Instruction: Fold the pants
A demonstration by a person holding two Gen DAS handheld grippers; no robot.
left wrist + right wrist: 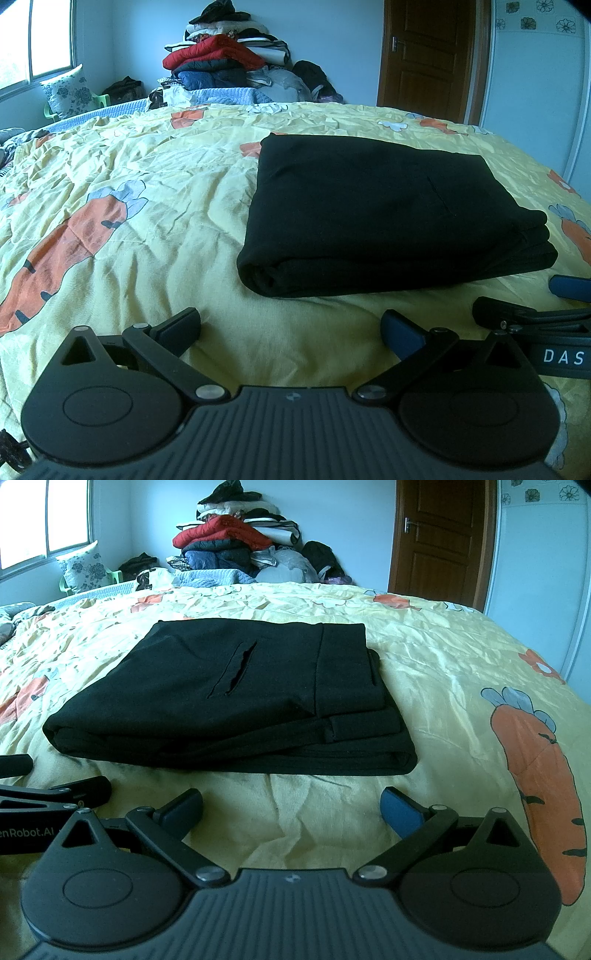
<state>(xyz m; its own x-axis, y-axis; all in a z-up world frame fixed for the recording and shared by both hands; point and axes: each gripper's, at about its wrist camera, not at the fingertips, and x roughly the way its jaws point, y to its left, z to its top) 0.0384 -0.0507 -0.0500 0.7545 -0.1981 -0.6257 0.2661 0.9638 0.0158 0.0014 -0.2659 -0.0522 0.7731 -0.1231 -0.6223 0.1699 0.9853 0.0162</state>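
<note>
Nearest in the left wrist view, the left black two-finger gripper (290, 328) is seen with jaws spread wide and nothing between them, low over bare quilt. The right black two-finger gripper (291, 808) is likewise parted and empty. The two are held side by side, each catching the other's linkage at the edge of its frame.

Just beyond both, not touched by either, the black folded pants (388, 218) lie as a compact stacked rectangle on the yellow carrot-print quilt (147, 184). Folding is judged essentially complete.

Risks from here:
- a fingertip catching the near rolled edge, dragging the stack and opening the layers;
- the soft, wrinkled quilt giving under any press, skewing the pile;
- the loose lower layers at the right corner slipping out if one side alone is lifted.

View differences: in the right wrist view, a slit pocket (232, 668), a waistband-like panel seam and stepped layer edges are shown; in the left wrist view the cloth reads as near-featureless, though the rounded near-left fold is clearer.

Farther back, a heap of mixed clothes and bedding (225, 55), a floral cushion (66, 90) under the window and a brown wooden door (428, 55) are noted.
</note>
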